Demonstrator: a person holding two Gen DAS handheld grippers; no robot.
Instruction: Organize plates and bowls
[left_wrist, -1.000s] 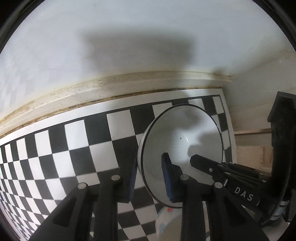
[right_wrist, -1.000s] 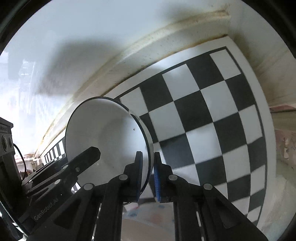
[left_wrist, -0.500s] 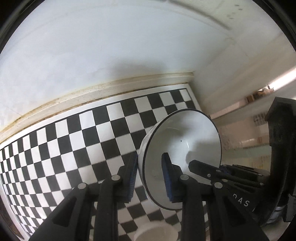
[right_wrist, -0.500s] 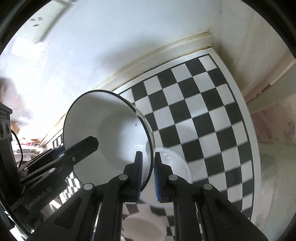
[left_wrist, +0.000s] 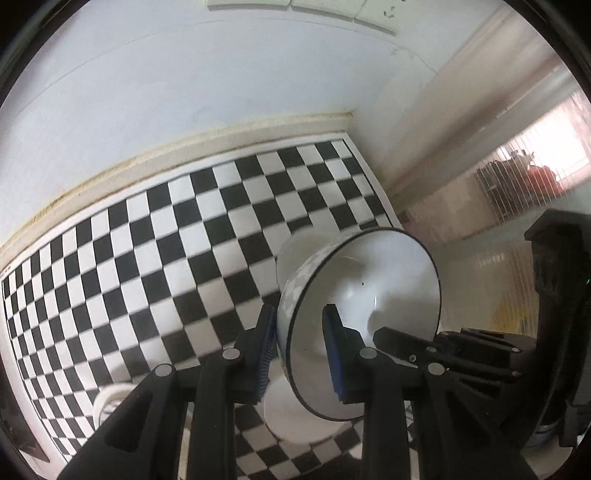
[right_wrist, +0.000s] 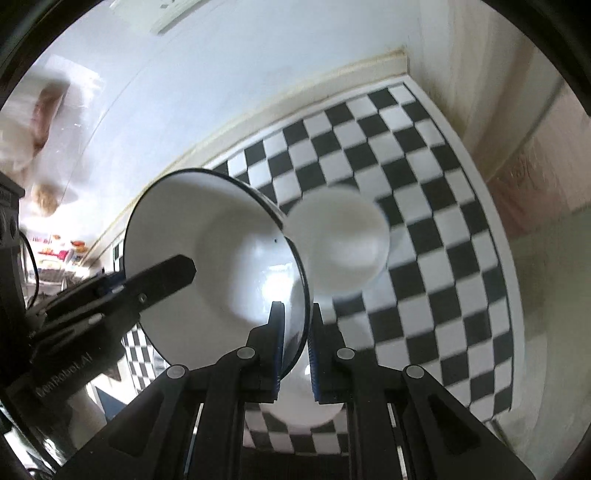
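Two grippers grasp one white bowl (left_wrist: 373, 291) with a thin dark rim, one at each side of that rim. The left gripper (left_wrist: 301, 354) has its blue-padded fingers (left_wrist: 334, 358) clenched on the bowl wall: one pad lies inside the bowl, the other against the outer face. The right gripper (right_wrist: 297, 350) pinches the opposite part of the rim in the same way, with its fingers (right_wrist: 277, 350) nearly closed on the thin edge. In the right wrist view the bowl (right_wrist: 221, 258) is tilted, its opening turned toward the camera, and the left gripper's black finger reaches into it from the left side.

The bowl is held clear above a black-and-white checkered mat (left_wrist: 155, 251) that covers the tabletop. The mat runs up to a cream ledge (left_wrist: 184, 147) along the far edge of the tabletop, below a pale wall (left_wrist: 221, 74).

Under the held bowl, further white dishes rest on the mat: a round white bowl (right_wrist: 343, 243) lies toward the far right corner, and a second white dish (right_wrist: 306, 406) lies directly below the fingers. Motion blur softens both, so their exact shape is uncertain; they appear to be bowls. Another white dish (left_wrist: 107, 402) shows near the lower left of the left wrist view.
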